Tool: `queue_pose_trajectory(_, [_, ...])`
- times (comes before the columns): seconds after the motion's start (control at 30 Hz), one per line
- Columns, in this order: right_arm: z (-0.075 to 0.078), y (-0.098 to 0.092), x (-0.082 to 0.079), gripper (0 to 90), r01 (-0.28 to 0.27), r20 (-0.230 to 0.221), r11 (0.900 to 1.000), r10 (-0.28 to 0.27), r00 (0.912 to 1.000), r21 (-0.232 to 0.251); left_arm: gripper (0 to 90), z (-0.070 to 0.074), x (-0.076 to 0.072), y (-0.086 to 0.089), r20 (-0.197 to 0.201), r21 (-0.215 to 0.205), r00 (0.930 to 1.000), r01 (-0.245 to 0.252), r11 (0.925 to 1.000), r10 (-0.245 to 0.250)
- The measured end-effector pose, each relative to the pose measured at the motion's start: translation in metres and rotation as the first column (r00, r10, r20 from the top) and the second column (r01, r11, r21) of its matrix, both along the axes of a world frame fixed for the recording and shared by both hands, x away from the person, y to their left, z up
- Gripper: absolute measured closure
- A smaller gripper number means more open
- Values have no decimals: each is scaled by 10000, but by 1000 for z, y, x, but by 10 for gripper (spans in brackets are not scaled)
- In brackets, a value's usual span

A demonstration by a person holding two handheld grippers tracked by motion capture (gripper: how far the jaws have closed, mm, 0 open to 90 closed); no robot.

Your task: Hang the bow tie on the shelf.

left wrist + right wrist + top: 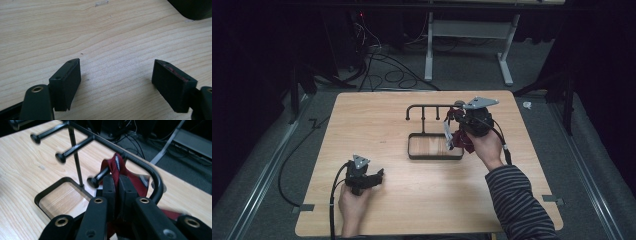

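At rack (75,145), right gripper (117,182) pinches red strap (116,165).

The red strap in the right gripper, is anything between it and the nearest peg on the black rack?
Nothing visible does. The right gripper is shut on the red strap, whose loop sits right at the nearest peg of the black rack, apparently over it already.

My left gripper (379,175) rests low on the near-left of the table, held in my left hand (353,202), its 2 jaws spread wide apart with nothing between them. My right gripper (117,185) is raised farther forward on the right, gripped by my right hand (486,146), its jaws pinched tight together.
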State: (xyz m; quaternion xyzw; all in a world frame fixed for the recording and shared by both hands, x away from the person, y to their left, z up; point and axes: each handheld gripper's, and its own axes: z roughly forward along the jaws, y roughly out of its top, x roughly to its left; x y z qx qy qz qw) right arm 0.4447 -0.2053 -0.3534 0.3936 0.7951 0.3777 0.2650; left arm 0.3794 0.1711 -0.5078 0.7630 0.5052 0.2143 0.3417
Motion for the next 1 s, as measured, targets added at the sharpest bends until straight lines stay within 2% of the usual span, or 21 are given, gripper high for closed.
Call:
queue_pose_trajectory(0.47, [-4, 5, -5, 834, 26, 219, 9990, -17, 9998, -438, 238, 0, 0, 0, 0, 6, 10000, 6, 10000, -6])
queue_pose_trajectory(1.0, [-4, 4, -7, 829, -13, 311, 9986, 29, 9995, -523, 237, 0, 0, 0, -1, 4, 10000, 3, 10000, -3])
